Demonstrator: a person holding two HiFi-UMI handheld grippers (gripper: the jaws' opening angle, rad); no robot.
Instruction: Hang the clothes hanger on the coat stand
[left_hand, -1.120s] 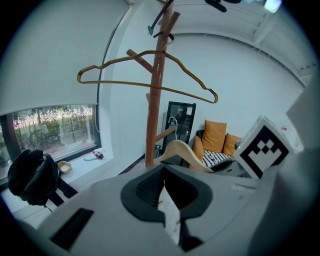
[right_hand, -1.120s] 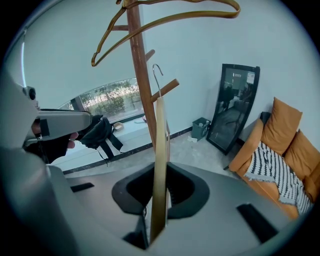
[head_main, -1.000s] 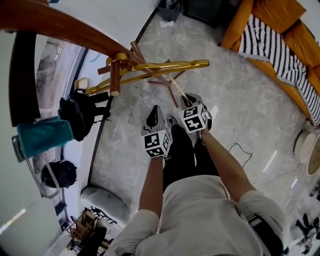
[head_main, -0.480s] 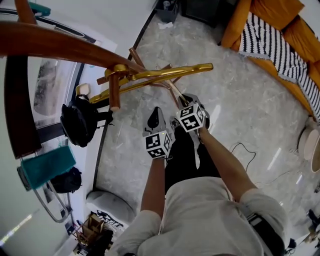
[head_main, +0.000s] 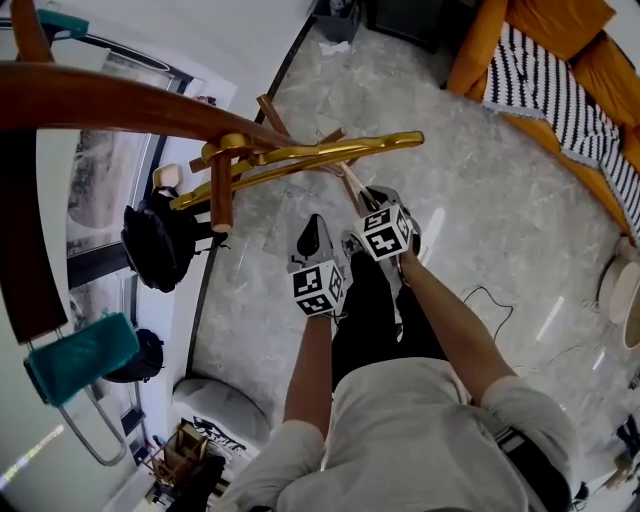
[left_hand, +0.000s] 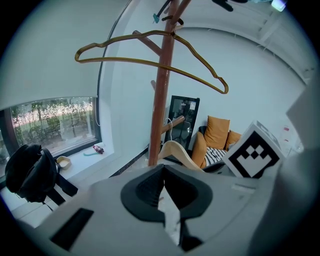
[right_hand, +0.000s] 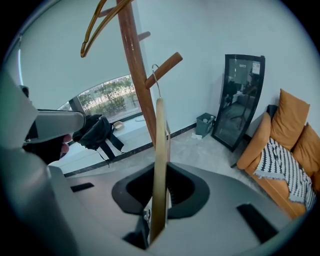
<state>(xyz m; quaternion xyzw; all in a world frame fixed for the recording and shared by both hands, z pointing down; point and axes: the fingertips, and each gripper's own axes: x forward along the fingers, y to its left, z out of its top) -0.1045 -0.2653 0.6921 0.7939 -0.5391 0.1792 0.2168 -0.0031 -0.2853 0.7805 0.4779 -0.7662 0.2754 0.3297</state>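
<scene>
Right claw (right_hand: 158, 202) still clamped on hanger (right_hand: 160, 150), beside coat stand (right_hand: 134, 75), unmoved.

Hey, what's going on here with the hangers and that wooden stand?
A person holds a hand-held gripper in each hand. The right hand-held gripper is shut on a pale wooden hanger, held upright with its metal hook right at a lower peg of the coat stand; I cannot tell whether it is seated there. The left hand-held gripper is shut and empty. A gold wire hanger already hangs higher up.
</scene>
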